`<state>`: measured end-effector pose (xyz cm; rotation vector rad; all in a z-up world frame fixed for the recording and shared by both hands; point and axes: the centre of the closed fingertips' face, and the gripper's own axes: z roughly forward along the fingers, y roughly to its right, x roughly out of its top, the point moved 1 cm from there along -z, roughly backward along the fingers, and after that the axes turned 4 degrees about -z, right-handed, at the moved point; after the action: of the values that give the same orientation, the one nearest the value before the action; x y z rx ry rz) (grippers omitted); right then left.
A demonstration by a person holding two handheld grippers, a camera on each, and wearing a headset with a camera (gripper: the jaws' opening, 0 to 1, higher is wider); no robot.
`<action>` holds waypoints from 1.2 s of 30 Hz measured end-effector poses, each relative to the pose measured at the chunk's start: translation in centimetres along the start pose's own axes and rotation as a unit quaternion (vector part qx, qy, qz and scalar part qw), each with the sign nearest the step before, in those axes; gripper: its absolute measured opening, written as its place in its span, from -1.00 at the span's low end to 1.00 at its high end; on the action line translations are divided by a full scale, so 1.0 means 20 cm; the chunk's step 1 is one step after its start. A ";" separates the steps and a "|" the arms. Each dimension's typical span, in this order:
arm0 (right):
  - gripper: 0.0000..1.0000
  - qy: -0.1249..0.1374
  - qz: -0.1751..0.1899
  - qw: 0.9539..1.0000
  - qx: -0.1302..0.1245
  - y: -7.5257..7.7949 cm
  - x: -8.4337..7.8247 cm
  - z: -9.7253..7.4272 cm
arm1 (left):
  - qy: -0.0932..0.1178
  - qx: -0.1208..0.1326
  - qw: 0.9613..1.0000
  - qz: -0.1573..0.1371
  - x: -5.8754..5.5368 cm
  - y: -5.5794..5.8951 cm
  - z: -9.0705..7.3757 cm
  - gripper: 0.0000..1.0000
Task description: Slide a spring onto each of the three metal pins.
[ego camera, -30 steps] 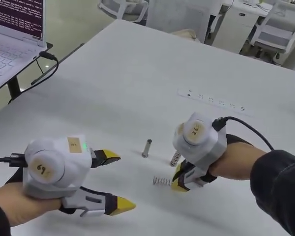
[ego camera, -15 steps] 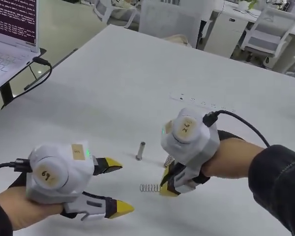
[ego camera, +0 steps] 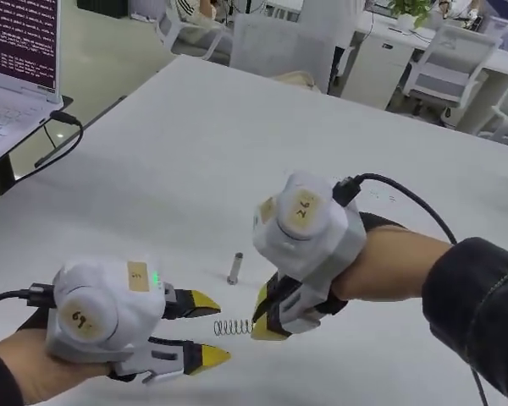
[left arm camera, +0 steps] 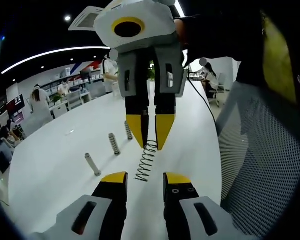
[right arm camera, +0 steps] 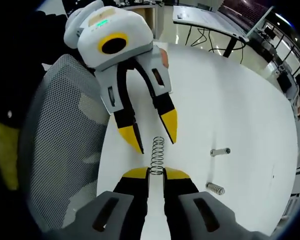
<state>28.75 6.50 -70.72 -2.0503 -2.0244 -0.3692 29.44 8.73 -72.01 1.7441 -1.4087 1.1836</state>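
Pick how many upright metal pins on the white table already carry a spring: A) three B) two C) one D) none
B: the nearer spring-wrapped pin and the farther spring-wrapped pin are done; the bare grey metal pin stands empty, and the loose coiled steel spring lies with one end in the right gripper.

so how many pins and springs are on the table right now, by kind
bare pin: 1
pins with a spring on: 2
loose spring: 1
total: 4
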 end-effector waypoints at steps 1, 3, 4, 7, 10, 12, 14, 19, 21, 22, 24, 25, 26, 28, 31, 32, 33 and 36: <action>-0.84 -0.002 -0.001 1.000 0.001 0.00 0.00 0.00 | -0.001 -0.001 1.000 0.007 0.00 0.01 0.00 -0.64; -0.84 -0.006 -0.002 1.000 0.003 -0.01 0.00 0.00 | -0.002 -0.002 1.000 0.012 0.01 0.01 0.00 -0.70; -0.84 -0.008 -0.004 1.000 0.003 -0.01 0.01 0.00 | -0.001 -0.003 1.000 0.012 0.01 0.01 0.01 -0.71; -0.84 -0.012 -0.005 1.000 0.006 -0.02 0.01 0.00 | -0.004 -0.002 1.000 0.021 0.01 0.01 0.01 -0.78; -0.84 -0.017 -0.006 1.000 0.007 -0.02 0.01 0.01 | -0.009 -0.001 0.999 0.030 0.01 0.02 0.02 -0.84; -0.84 -0.018 -0.007 1.000 0.009 -0.03 0.01 0.01 | -0.017 0.001 0.999 0.043 0.00 0.02 0.03 -0.90; -0.84 -0.021 -0.007 1.000 0.010 -0.03 0.01 0.01 | -0.025 0.002 0.998 0.054 -0.01 0.03 0.03 -0.92; -0.84 -0.024 -0.004 1.000 0.014 -0.04 0.00 0.01 | -0.033 -0.002 0.998 0.061 -0.03 0.04 0.04 -0.93; -0.84 -0.022 -0.005 1.000 0.013 -0.03 0.01 0.01 | -0.032 -0.003 0.998 0.057 -0.03 0.04 0.04 -0.94; -0.84 -0.020 -0.006 1.000 0.012 -0.03 0.01 0.01 | -0.031 -0.003 0.998 0.057 -0.03 0.04 0.04 -0.94; -0.84 -0.016 -0.007 1.000 0.010 -0.03 0.02 0.01 | -0.026 -0.004 0.999 0.048 -0.03 0.03 0.04 -0.95; -0.84 -0.011 -0.007 1.000 0.009 -0.03 0.02 0.00 | -0.022 -0.005 0.999 0.041 -0.03 0.03 0.04 -0.95; -0.84 -0.007 -0.009 1.000 0.008 -0.03 0.02 0.00 | -0.020 -0.006 0.999 0.037 -0.03 0.03 0.03 -0.95; -0.83 -0.005 -0.010 1.000 0.006 -0.03 0.02 0.00 | -0.015 -0.008 0.999 0.028 -0.03 0.03 0.03 -0.95; -0.75 0.015 -0.009 1.000 0.004 -0.02 0.04 -0.01 | -0.005 -0.011 1.000 0.006 -0.04 0.02 0.03 -0.96; -0.72 0.018 -0.008 1.000 0.003 -0.02 0.04 -0.01 | -0.004 -0.014 1.000 0.001 -0.04 0.02 0.03 -0.96; -0.72 0.023 -0.009 1.000 0.004 -0.03 0.05 -0.02 | 0.004 -0.014 1.000 -0.007 -0.03 0.02 0.03 -0.96; -0.70 0.038 -0.015 0.999 -0.010 -0.01 0.06 -0.04 | 0.021 -0.019 0.999 -0.031 -0.02 0.02 0.02 -0.96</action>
<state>28.49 7.32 -69.51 -1.9886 -2.0158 -0.4664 29.11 8.51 -72.59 1.7141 -1.3354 1.1463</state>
